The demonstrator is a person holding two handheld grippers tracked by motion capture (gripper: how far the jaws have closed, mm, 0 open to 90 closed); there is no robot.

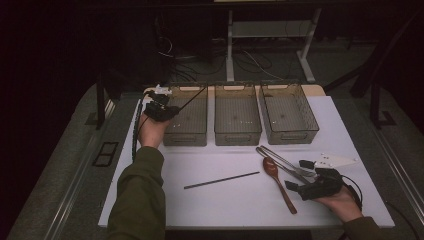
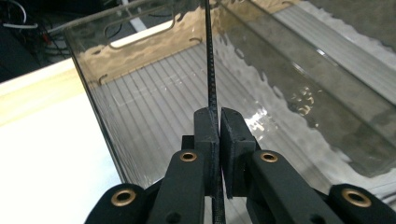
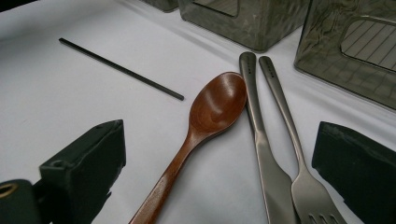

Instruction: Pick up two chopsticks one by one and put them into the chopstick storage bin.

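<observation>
We see the left gripper [image 2: 218, 122] pinching a black chopstick [image 2: 209, 60], jaws pressed tight on it, over the left bin [image 1: 186, 131]. The right gripper [image 3: 219, 163] has jaws spread wide, nothing betw. them, near the spoon [image 3: 215, 109], knife [image 3: 258, 135] & fork [image 3: 292, 140]. A 2nd chopstick [image 1: 221, 180] lies in front of the bins. No writing legible; fork tines cut off.
</observation>
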